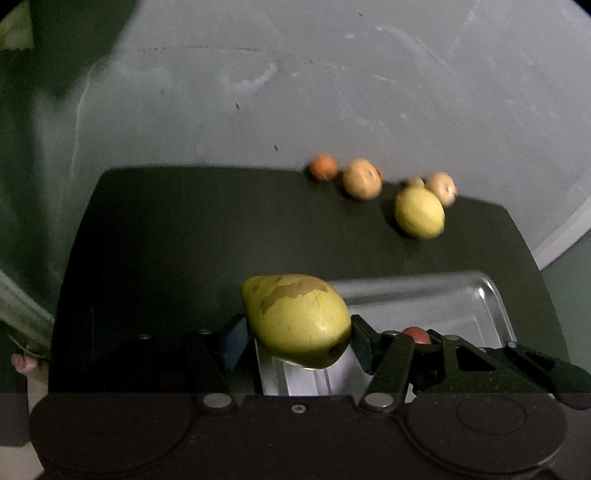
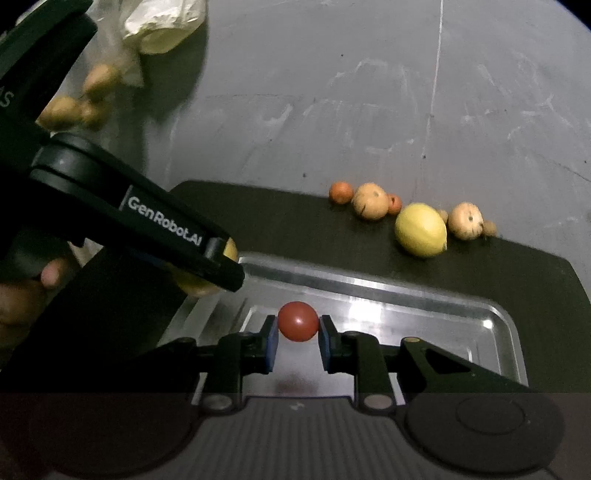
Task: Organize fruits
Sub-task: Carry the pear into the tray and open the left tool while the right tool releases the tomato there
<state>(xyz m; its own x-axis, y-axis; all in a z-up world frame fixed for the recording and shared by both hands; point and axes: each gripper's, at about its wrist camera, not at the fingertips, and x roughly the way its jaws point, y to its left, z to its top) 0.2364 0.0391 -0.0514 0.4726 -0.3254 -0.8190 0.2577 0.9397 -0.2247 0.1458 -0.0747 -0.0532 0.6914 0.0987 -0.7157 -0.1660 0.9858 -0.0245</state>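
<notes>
the only writing i can read is "GenRobot.AI" in white on the black side of my left gripper [image 2: 221, 266] as the right wrist camera sees it; a couple more letters sit at the left edge of that view, cut off and unreadable.

my left gripper [image 1: 299, 332] is clamped at mid-width on a yellow-green mango [image 1: 295, 319] with a brown patch on its skin. its long axis runs from far-left to near-right, narrow end pointing far-left, the end with a dark pit pointing near-right. it hangs above the left end of the metal tray [image 1: 491, 295].

my right gripper [image 2: 297, 332] is pinched tight on a small red tomato [image 2: 297, 321], a round thing with no clear long axis, held over the metal tray [image 2: 369, 286].

the tray sits on a dark mat [image 2: 295, 229]. along the mat's far right edge lie a yellow lemon [image 2: 421, 229] (long axis left to right), two pale brown fruits [image 2: 370, 201] and small orange ones [image 2: 340, 192], close together in a row. far left on the grey floor [image 2: 332, 92] is a plastic bag [image 2: 162, 26], blurred.
</notes>
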